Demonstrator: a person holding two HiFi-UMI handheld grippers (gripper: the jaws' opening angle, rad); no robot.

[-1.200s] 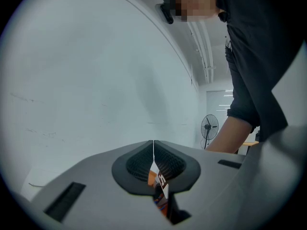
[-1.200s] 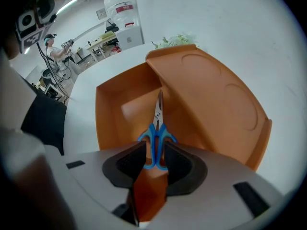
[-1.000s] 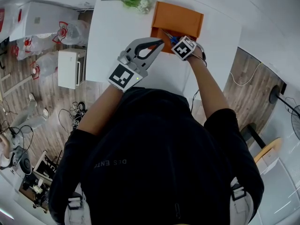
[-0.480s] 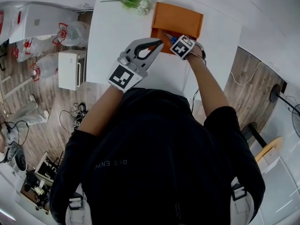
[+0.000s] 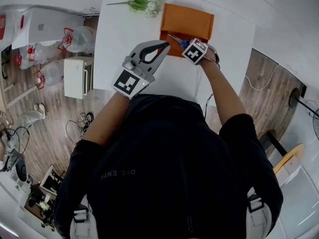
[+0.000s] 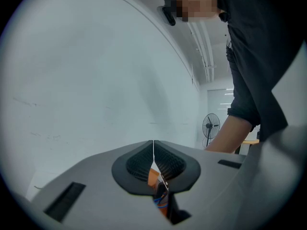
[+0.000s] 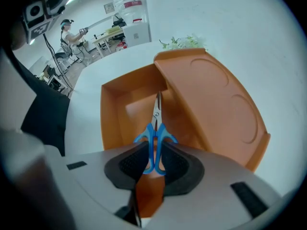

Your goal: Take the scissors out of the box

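Pointing down into the orange box [image 7: 109, 119], the right gripper [image 7: 152, 163], its jaws having just been closing, is clamping the scissors [image 7: 155, 128] inside it by their blue handles for lifting; the left gripper [image 6: 153, 150] is idling clenched, empty

The box [image 5: 188, 20] sits on the table [image 5: 124, 44] at upper centre of the head view, with the flowers [image 5: 145, 2] just beside its upper left corner. The scissors [image 7: 156, 123] lie inside it, handles between the jaws of the right gripper [image 7: 154, 159], which have just been closing onto them. The lid [image 7: 216, 104] rises at their right. The left gripper [image 5: 163, 46] is near the box's lower left corner.
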